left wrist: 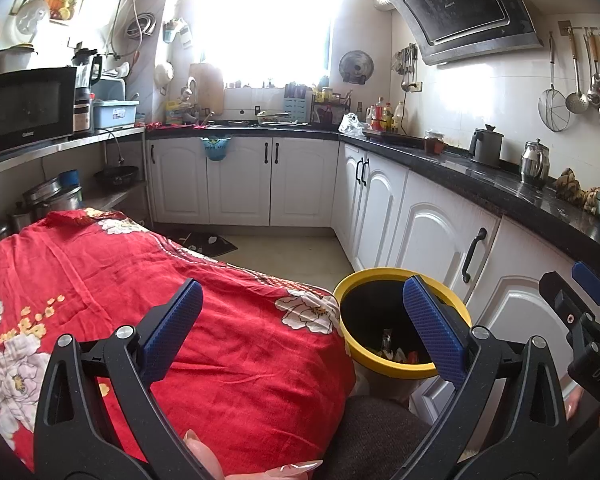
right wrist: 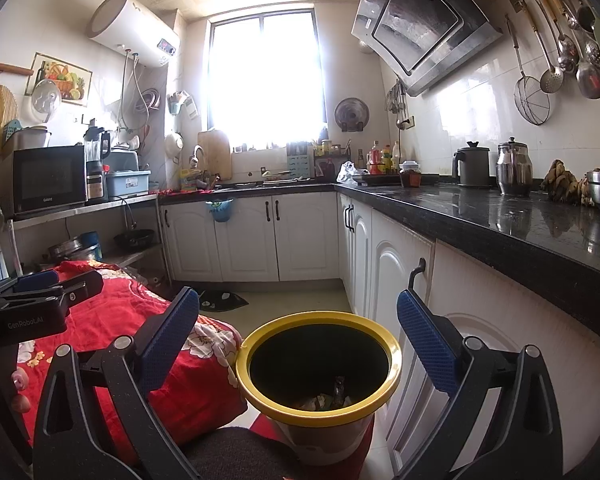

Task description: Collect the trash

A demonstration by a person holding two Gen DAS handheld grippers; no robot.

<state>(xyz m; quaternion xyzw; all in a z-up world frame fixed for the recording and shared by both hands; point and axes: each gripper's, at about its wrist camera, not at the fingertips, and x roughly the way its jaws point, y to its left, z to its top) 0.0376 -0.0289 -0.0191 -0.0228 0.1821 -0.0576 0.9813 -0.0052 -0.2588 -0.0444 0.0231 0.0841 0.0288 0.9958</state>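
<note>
A yellow-rimmed trash bin (right wrist: 380,396) stands on the floor between the red-covered table and the white cabinets, with several wrappers (right wrist: 324,400) at its bottom. It also shows in the left wrist view (left wrist: 346,294). My right gripper (right wrist: 298,328) is open and empty, held above the bin's mouth. My left gripper (left wrist: 302,320) is open and empty over the table's right edge, its right finger in front of the bin. The right gripper shows at the far right of the left wrist view (left wrist: 588,312).
A table under a red flowered cloth (left wrist: 100,280) fills the left. White cabinets (right wrist: 396,272) under a black countertop (right wrist: 500,216) run along the right. A dark stool seat (right wrist: 236,456) lies below the grippers. A floor mat (right wrist: 224,300) lies ahead.
</note>
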